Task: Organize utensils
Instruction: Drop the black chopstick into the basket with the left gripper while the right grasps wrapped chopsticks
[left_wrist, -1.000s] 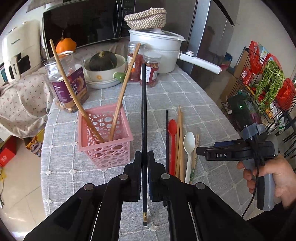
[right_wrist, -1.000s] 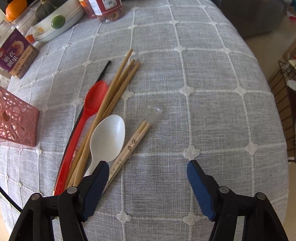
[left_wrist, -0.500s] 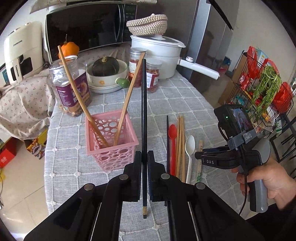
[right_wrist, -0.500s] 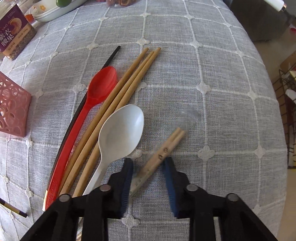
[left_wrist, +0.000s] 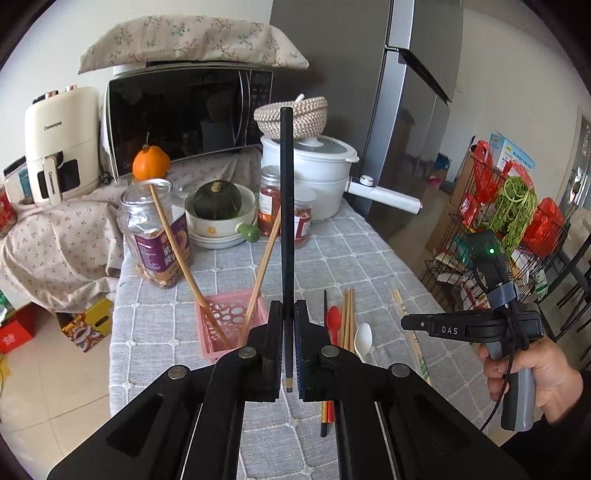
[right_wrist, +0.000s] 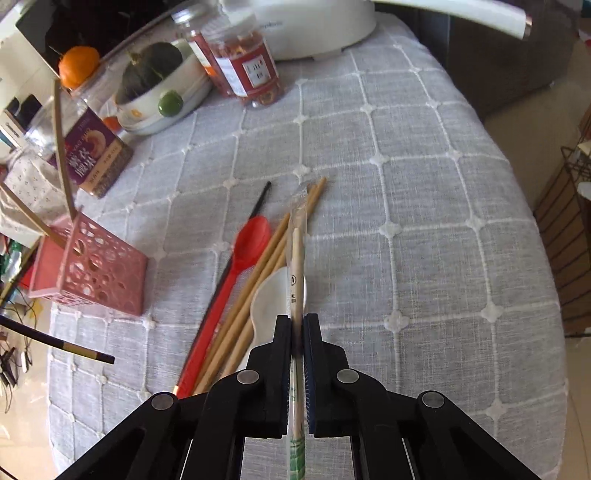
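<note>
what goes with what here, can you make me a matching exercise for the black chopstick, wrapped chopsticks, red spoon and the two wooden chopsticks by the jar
Things:
1. black chopstick
2. wrapped chopsticks
3. red spoon
4. two wooden chopsticks

States:
A. lying flat on the tablecloth
B. standing tilted in the pink basket
C. clamped in the left hand-held gripper
D. clamped in the right hand-held gripper

Pairs: 1-C, 2-D, 3-A, 4-B
</note>
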